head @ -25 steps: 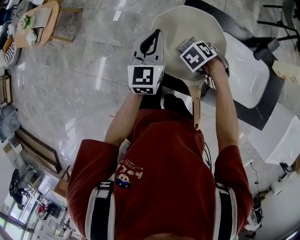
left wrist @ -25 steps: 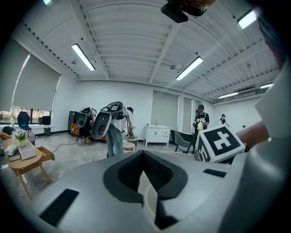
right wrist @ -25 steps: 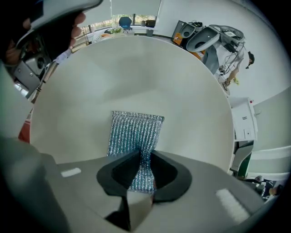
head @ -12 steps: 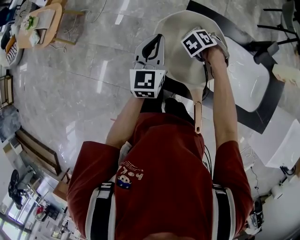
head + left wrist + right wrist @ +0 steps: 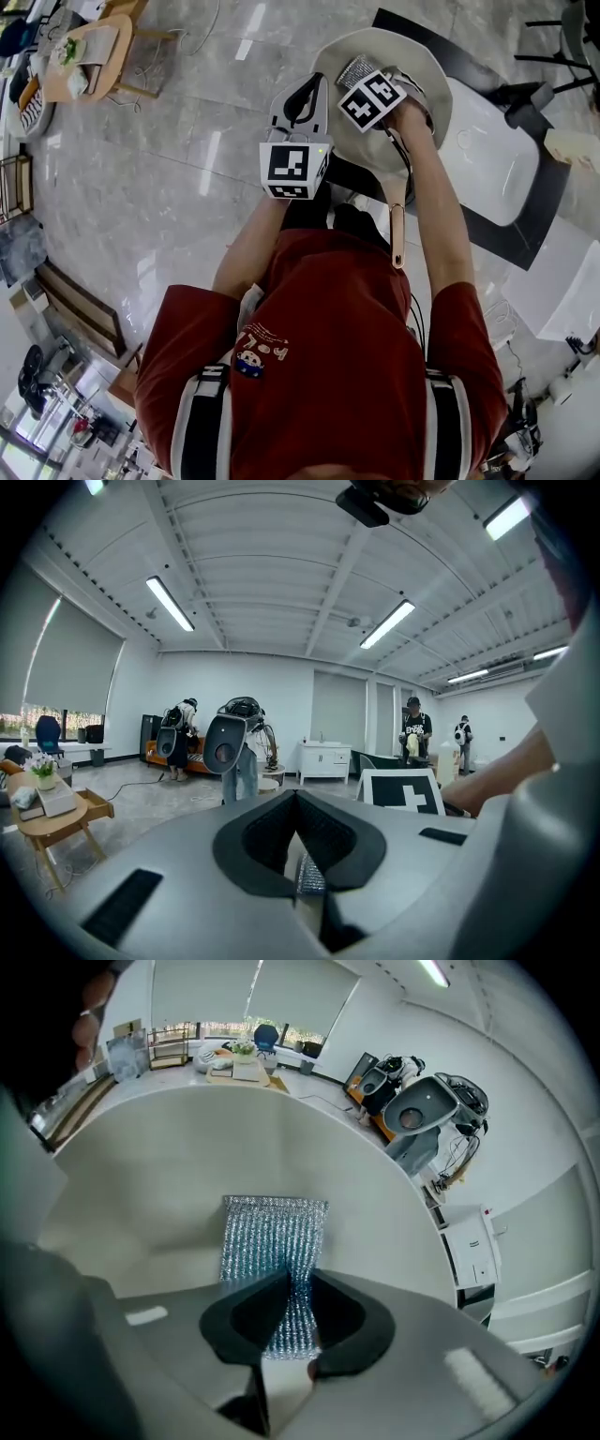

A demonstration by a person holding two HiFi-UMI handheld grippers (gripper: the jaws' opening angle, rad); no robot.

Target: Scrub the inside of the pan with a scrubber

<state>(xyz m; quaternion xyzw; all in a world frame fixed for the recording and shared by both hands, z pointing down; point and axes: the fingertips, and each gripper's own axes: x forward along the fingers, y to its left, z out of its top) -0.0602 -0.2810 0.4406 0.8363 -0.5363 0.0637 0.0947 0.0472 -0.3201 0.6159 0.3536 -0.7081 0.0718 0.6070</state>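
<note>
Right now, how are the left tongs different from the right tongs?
The left tongs pinch the cream pan's rim; the right tongs pinch a silver mesh scrubber. The left tongs sit at the pan's left edge; the right tongs reach over its inside, with the scrubber against it. Both are shut, and both carry a black-and-white marker cube.

We are holding the pan (image 5: 403, 56) out in front of us above the floor (image 5: 169, 159), its handle (image 5: 397, 230) pointing back towards our body. The left gripper (image 5: 304, 86) is clamping the pan's left rim. Just right of it, the right gripper (image 5: 362, 82) is reaching inside the pan and pinching the scrubber (image 5: 353, 69), which is lying against the inner face in the pan's left half. A small table (image 5: 89, 47) is standing well off to our left.
</note>
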